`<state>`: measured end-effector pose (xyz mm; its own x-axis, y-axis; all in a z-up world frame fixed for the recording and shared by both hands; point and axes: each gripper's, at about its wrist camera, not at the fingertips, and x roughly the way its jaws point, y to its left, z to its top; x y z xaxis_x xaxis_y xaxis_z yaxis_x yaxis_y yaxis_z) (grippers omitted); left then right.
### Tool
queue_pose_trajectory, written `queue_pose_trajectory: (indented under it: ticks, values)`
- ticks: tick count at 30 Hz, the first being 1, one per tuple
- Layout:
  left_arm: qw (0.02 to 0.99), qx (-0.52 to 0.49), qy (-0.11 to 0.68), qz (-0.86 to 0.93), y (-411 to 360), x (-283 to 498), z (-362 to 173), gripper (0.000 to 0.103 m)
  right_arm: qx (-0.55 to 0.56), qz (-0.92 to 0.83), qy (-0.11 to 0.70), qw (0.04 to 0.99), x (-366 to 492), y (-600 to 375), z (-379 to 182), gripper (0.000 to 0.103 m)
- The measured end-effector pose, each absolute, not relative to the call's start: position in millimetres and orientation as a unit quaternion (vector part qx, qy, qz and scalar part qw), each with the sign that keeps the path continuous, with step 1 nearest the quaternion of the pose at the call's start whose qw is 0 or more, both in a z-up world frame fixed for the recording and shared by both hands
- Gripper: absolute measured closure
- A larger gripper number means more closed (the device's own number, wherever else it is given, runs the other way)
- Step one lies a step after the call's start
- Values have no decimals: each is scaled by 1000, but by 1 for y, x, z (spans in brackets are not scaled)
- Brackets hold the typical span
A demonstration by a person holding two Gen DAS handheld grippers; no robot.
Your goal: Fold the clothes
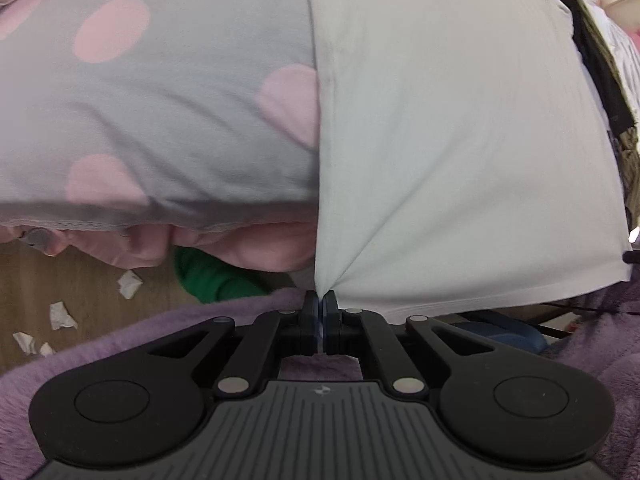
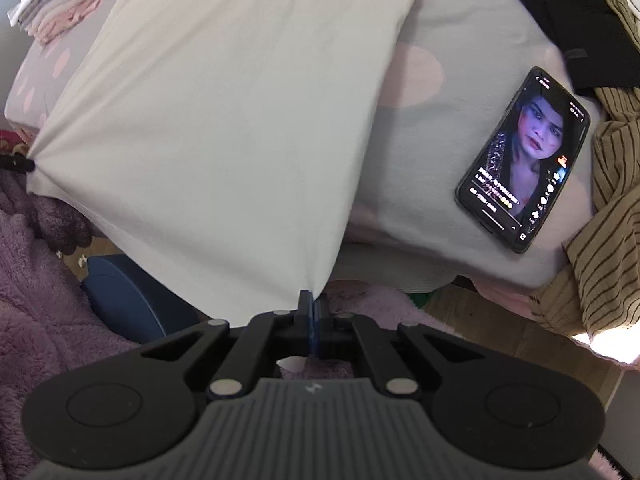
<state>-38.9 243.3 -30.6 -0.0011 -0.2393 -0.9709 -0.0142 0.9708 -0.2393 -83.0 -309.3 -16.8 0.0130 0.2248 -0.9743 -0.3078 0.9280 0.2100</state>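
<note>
Dotted bed (image 1: 160,112) carries a white cloth (image 1: 440,140) at its near edge. Left gripper (image 1: 320,304) and right gripper (image 2: 310,304) each pinch one corner tight. Thin pinches might slip.

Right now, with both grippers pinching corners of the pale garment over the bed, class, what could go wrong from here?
1. The pale garment is held only by small pinches in the left gripper and right gripper; a tug might slip a corner free.
2. The phone lies on the spotted bedsheet beside the cloth; laying the garment down could cover or nudge it.
</note>
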Motion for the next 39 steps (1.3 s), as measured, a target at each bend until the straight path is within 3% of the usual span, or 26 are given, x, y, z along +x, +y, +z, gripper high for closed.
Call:
queue_pose_trajectory:
  ticks: [11,14,16,17,22,29,39]
  values:
    - [669,-33,738,-81,219,-24,-64,102,-74,174,699,690,-78,-296,-34,102]
    - [651,-32,755,-74,214,-17,-76,99,-80,167,704,686,-75,-292,-36,96]
    - [647,-28,759,-66,213,-14,-74,91,-85,163,705,685,-73,-290,-36,81]
    - [649,-31,758,-66,214,-13,-70,87,-85,161,703,687,-73,-290,-33,67]
    - [671,-71,736,-61,228,-1,-46,76,-59,149,683,713,-64,-296,-14,67]
    - [761,-110,637,-52,234,42,-15,74,-17,127,624,771,-31,-278,-1,67]
    - [819,-154,552,-18,230,88,-38,74,-57,123,528,839,-13,-221,-13,61]
